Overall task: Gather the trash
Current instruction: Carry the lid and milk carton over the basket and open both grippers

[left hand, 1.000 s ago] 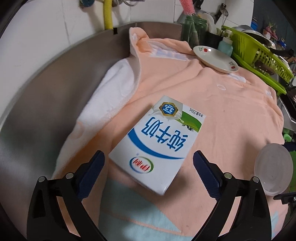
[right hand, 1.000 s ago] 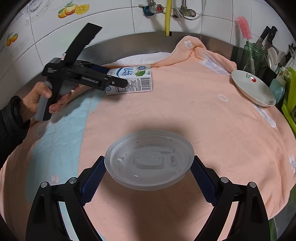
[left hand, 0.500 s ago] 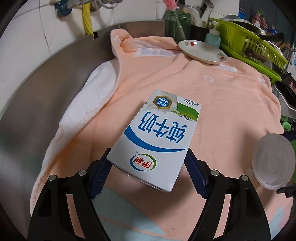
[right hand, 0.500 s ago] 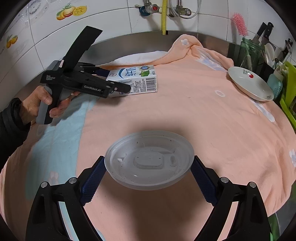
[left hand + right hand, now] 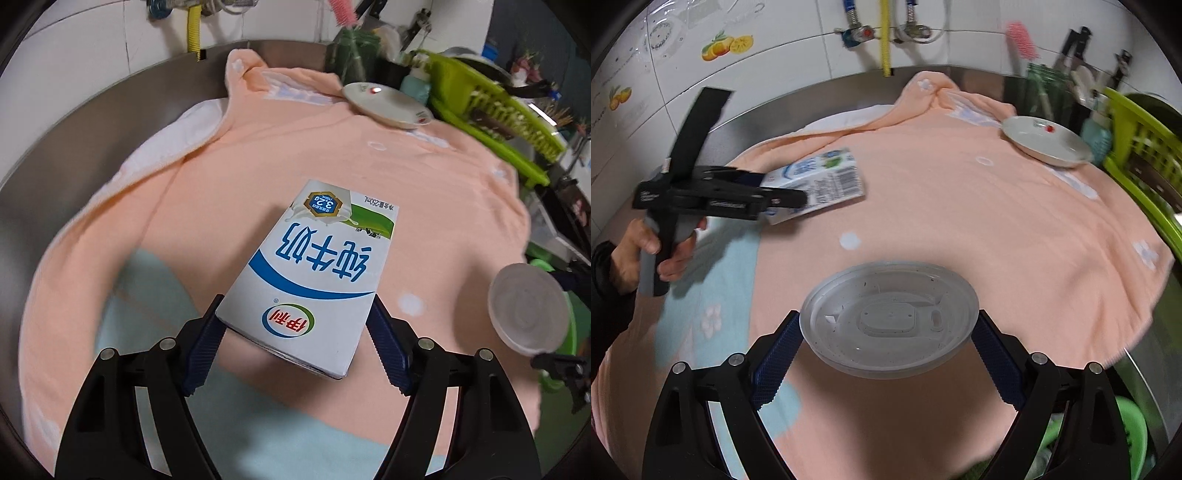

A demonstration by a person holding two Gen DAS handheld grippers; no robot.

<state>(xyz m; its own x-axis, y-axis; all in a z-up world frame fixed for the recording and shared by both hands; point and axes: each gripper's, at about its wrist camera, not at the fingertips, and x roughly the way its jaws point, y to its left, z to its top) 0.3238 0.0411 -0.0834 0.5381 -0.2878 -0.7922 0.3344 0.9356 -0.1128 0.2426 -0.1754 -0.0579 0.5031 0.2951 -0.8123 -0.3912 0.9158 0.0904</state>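
A white and blue milk carton (image 5: 314, 273) sits between the blue pads of my left gripper (image 5: 295, 312). The jaws are still closing, the pads press on its sides, and it hangs tilted above the peach towel (image 5: 332, 147). From the right wrist view the carton (image 5: 827, 177) sticks out of the left gripper (image 5: 783, 199), which a hand (image 5: 646, 251) holds. My right gripper (image 5: 888, 325) is shut on a clear round plastic lid (image 5: 890, 321), held flat above the towel. The lid (image 5: 528, 310) also shows at the right edge of the left wrist view.
A white plate (image 5: 1045, 140) rests on the towel's far right corner. Behind it stand a green dish rack (image 5: 1137, 147) and a jar with a pink brush (image 5: 1041, 92). Steel counter (image 5: 74, 147) borders the towel at the left, and a green bin (image 5: 1123, 424) sits below the right edge.
The left gripper's jaws closed onto the carton, which then left the towel and shifted right. The right gripper moved with the lid, still shut on it.
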